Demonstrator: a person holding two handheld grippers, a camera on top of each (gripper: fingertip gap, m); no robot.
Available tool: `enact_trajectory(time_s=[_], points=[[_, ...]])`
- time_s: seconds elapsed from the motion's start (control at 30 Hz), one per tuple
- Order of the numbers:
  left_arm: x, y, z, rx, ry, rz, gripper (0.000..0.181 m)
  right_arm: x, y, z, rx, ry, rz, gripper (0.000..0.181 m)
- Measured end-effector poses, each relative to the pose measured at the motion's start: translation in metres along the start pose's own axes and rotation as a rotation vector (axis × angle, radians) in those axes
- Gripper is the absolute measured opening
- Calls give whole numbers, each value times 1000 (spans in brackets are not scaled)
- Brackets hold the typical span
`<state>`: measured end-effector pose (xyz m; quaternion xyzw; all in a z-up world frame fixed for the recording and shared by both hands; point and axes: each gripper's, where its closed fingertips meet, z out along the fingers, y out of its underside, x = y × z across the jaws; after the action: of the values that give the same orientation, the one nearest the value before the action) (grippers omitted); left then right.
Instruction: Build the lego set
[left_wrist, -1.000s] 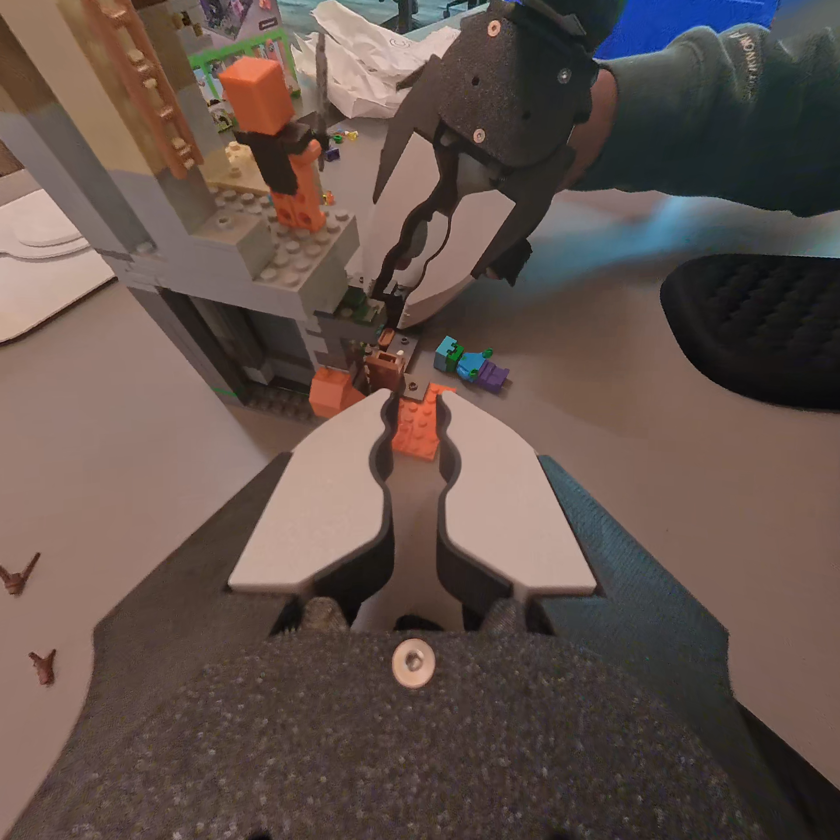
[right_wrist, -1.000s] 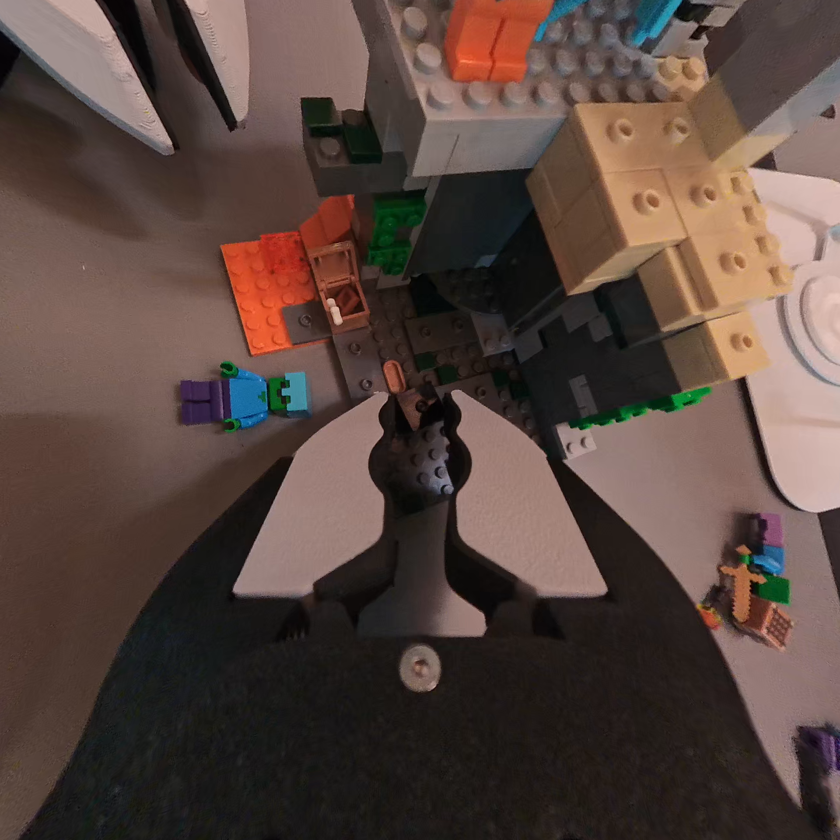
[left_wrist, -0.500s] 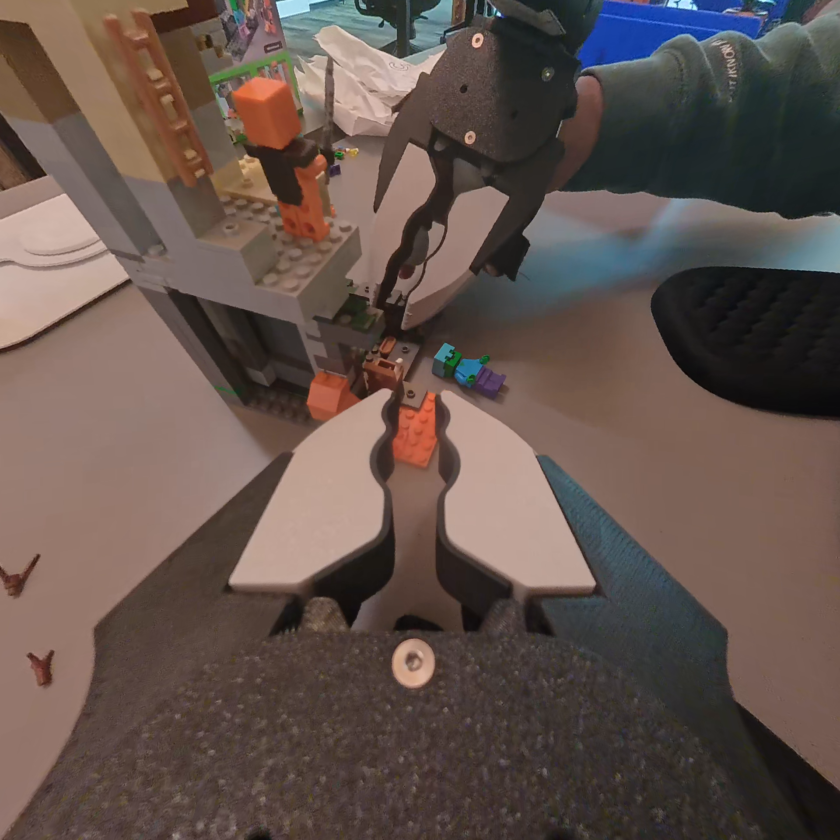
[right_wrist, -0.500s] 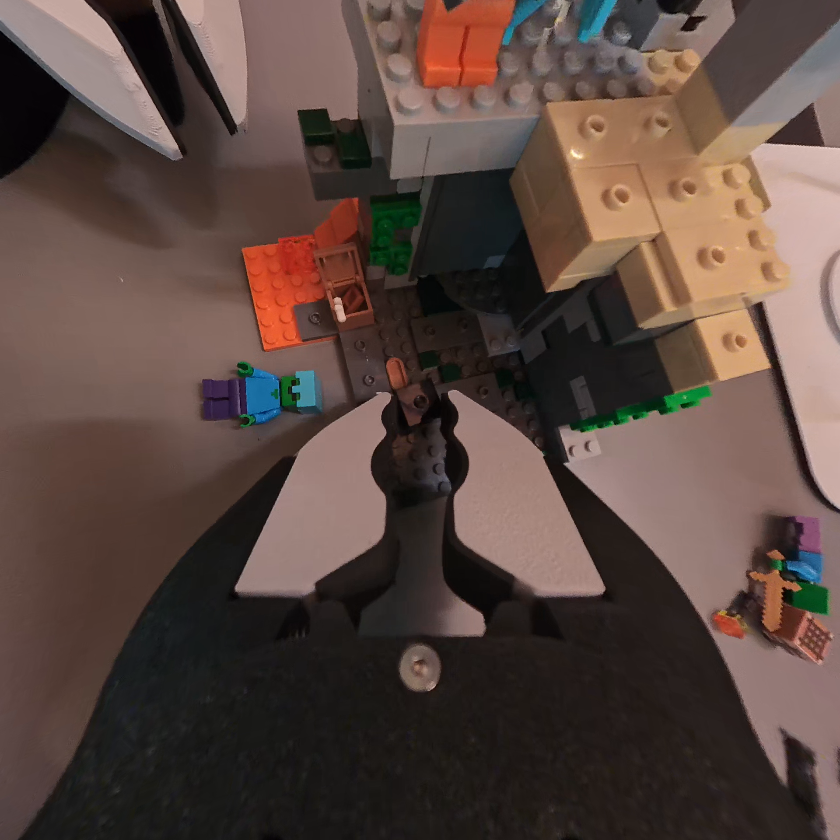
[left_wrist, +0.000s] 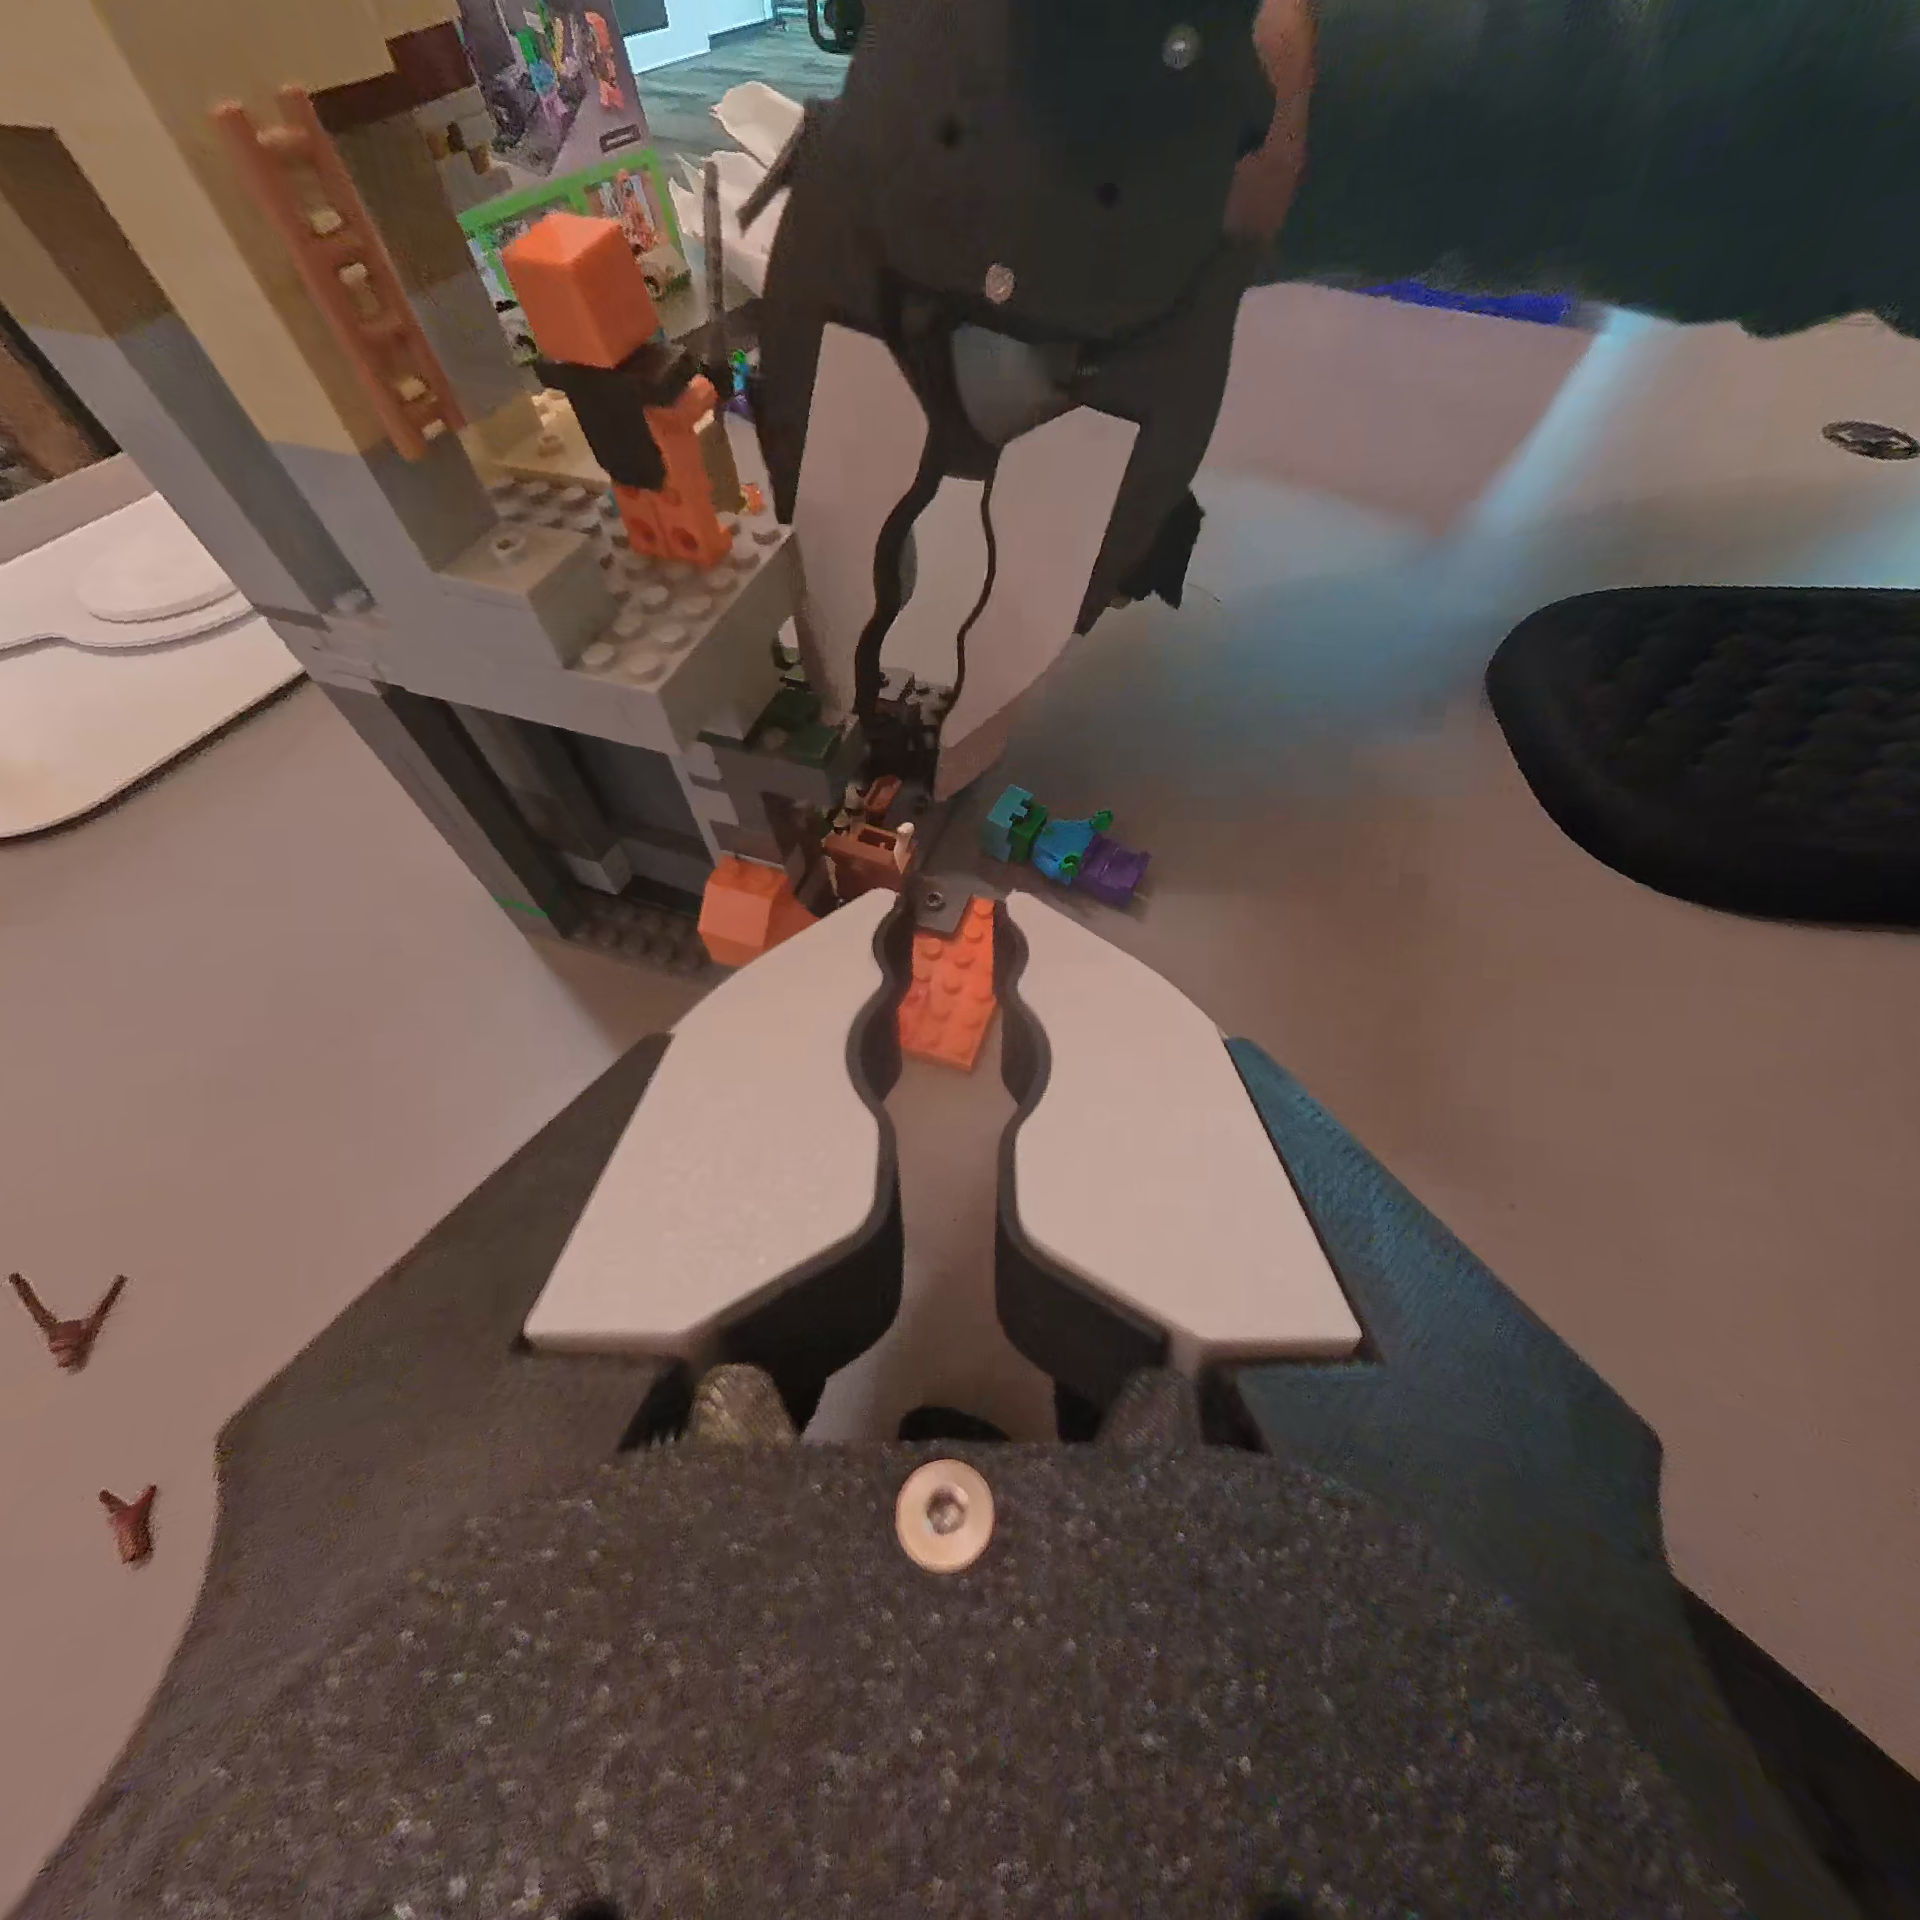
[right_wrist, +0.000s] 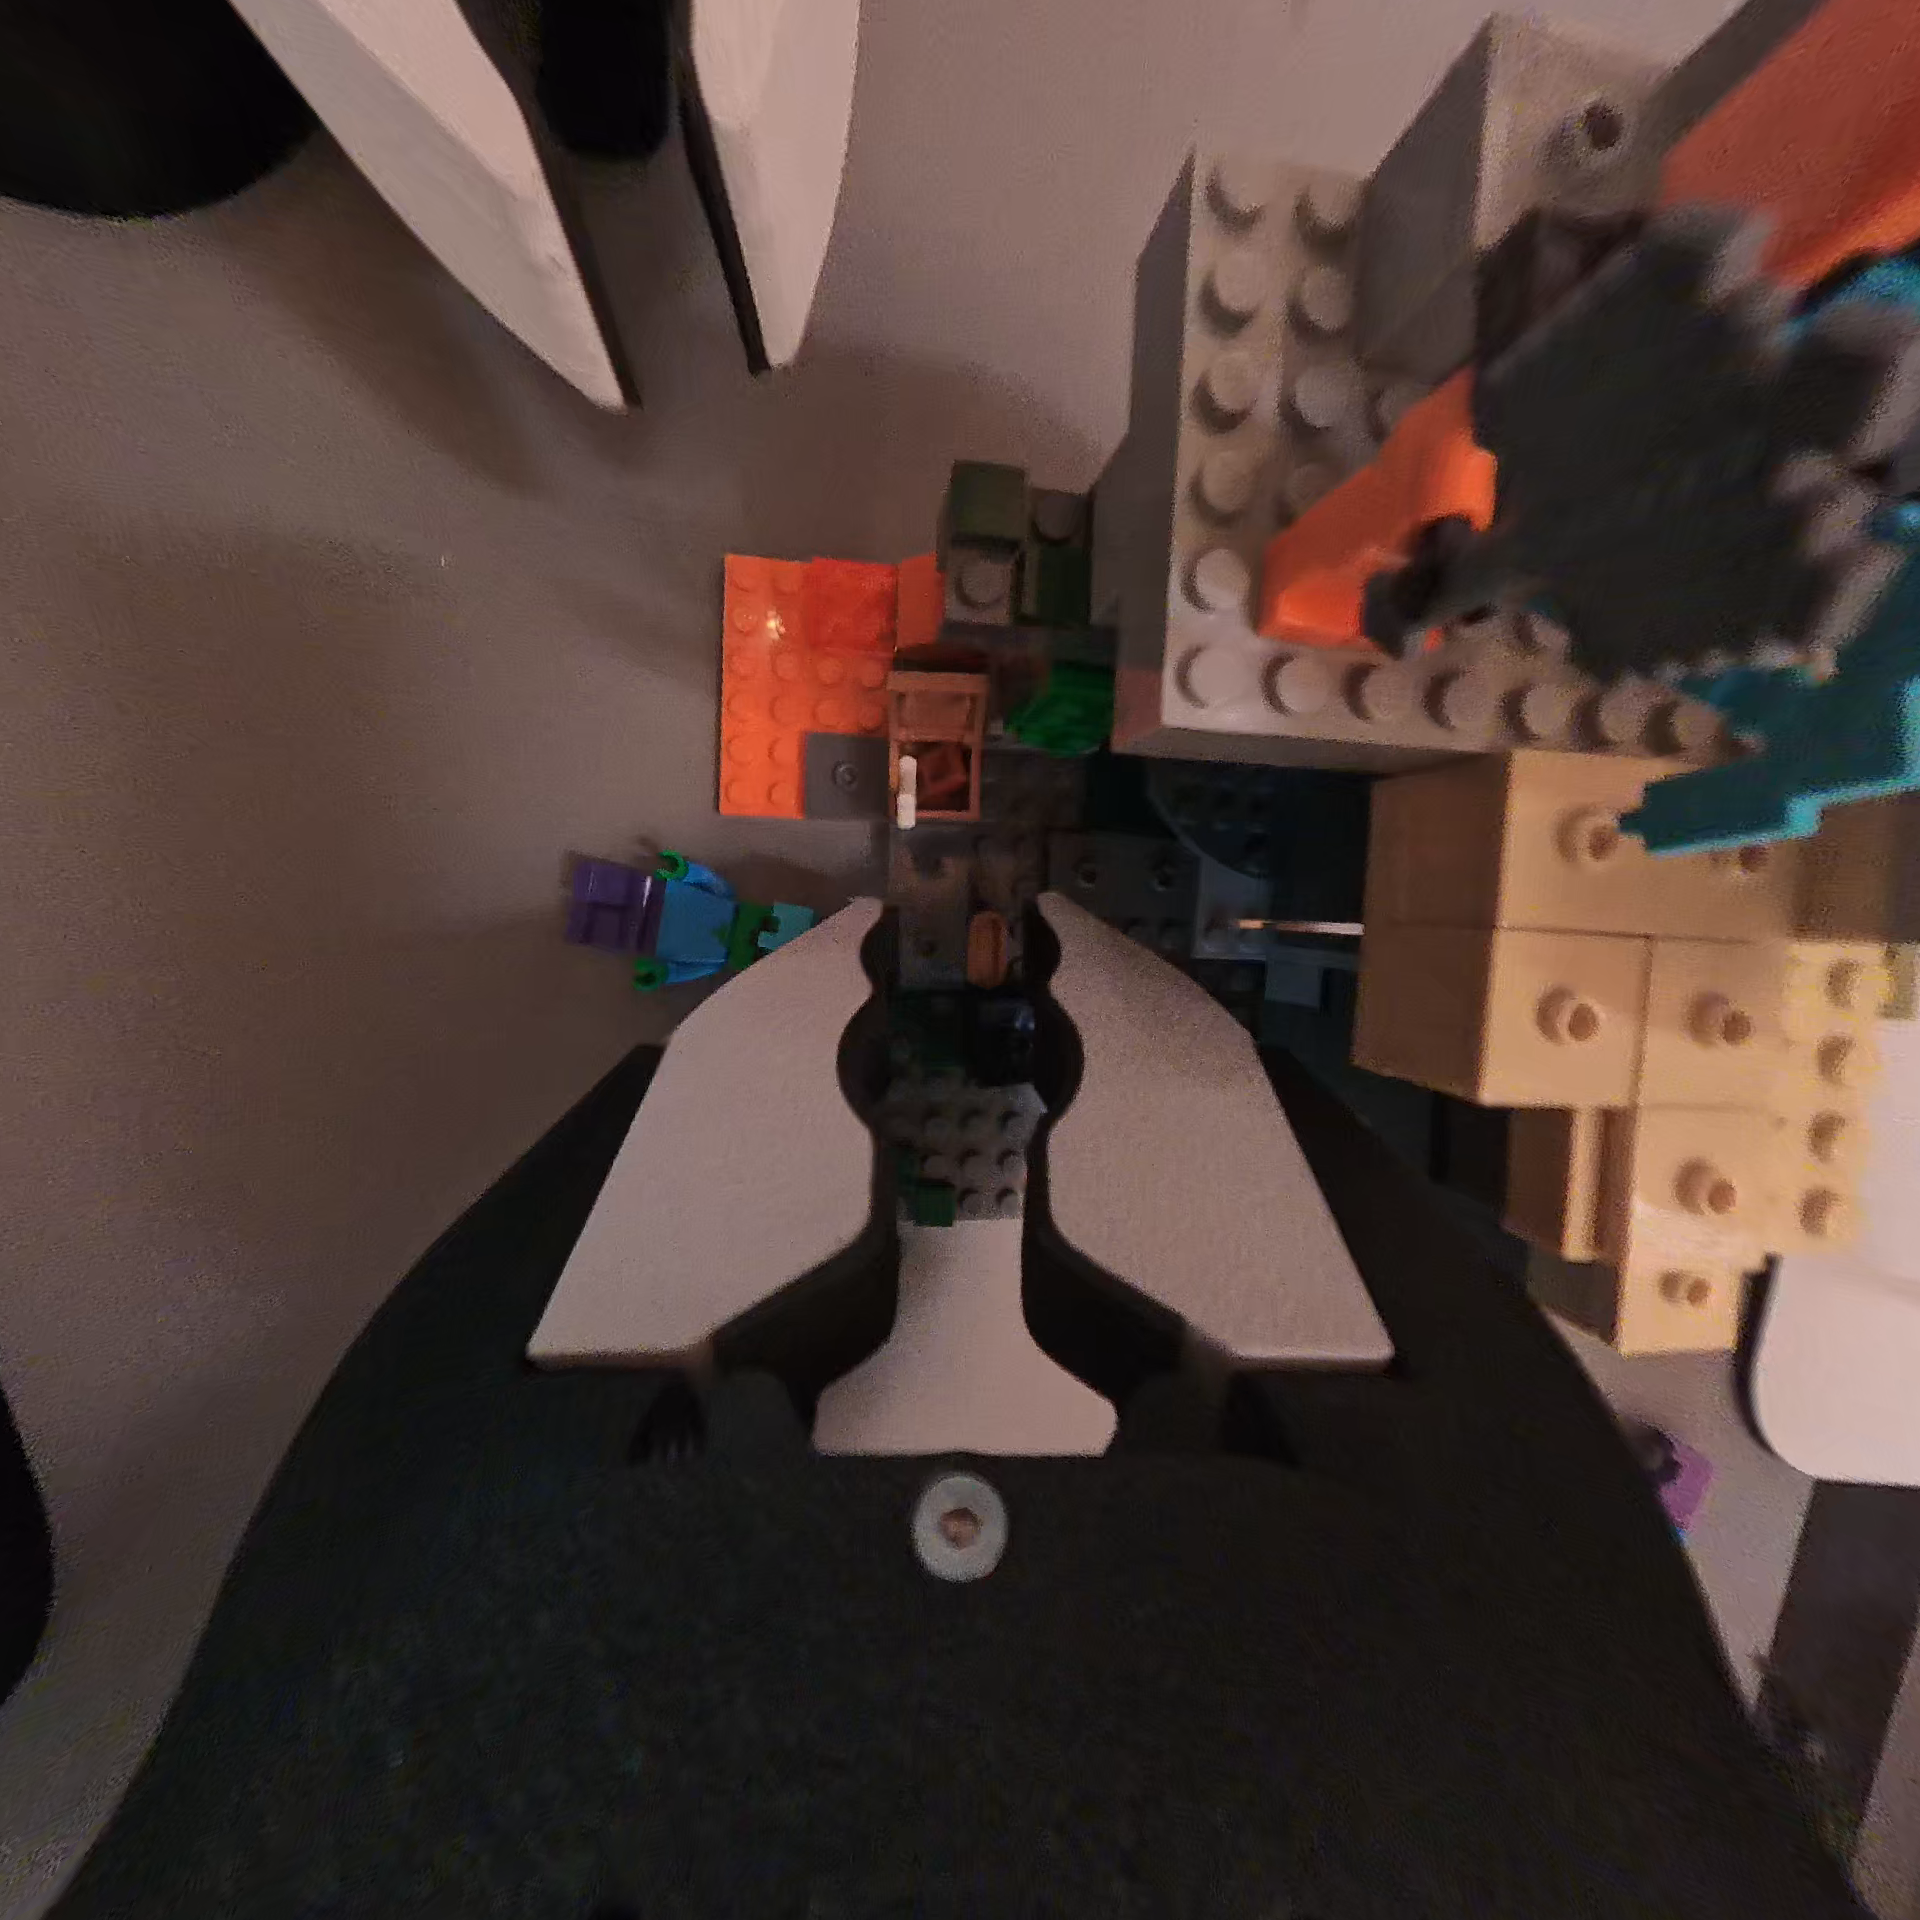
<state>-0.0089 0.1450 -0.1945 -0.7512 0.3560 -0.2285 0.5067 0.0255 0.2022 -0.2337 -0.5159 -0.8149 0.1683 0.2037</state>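
your right gripper (right_wrist: 956, 914) hangs centre frame over the lego set's (right_wrist: 1299, 644) dark base, fingers narrowly apart; whether they pinch a piece, i cannot tell. misjudge the descent and you may knock the brown chest (right_wrist: 935, 748) loose. your left gripper (left_wrist: 948, 914) idles, fingers apart.

Orange figure (right_wrist: 1382, 551) and teal piece (right_wrist: 1787, 769) blurred in right wrist view; tan blocks (right_wrist: 1621, 1029) cut by right edge; right gripper (left_wrist: 914, 717) fingertips lost among dark bricks, grip state unclear; sleeve (left_wrist: 1621, 156) smeared
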Motion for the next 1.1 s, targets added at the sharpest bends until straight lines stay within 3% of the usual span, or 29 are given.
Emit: enact_trajectory(time_s=[0.17,0.43,0.67,0.73,1.1], points=[[1,-1,-1,3,-4,13,14,-3,11,8,-83,-94,7,31],[0,-1,-2,6,0,0,14,-4,14,10,-69,-120,46,24],[-2,-1,-2,7,-3,-4,14,-4,13,8,-18,-27,-8,23],[-2,-1,-2,5,-4,-2,14,-6,5,0,49,-10,-22,0],[-1,-1,-1,-1,-8,13,14,-23,2,-13,70,-19,6,7]])
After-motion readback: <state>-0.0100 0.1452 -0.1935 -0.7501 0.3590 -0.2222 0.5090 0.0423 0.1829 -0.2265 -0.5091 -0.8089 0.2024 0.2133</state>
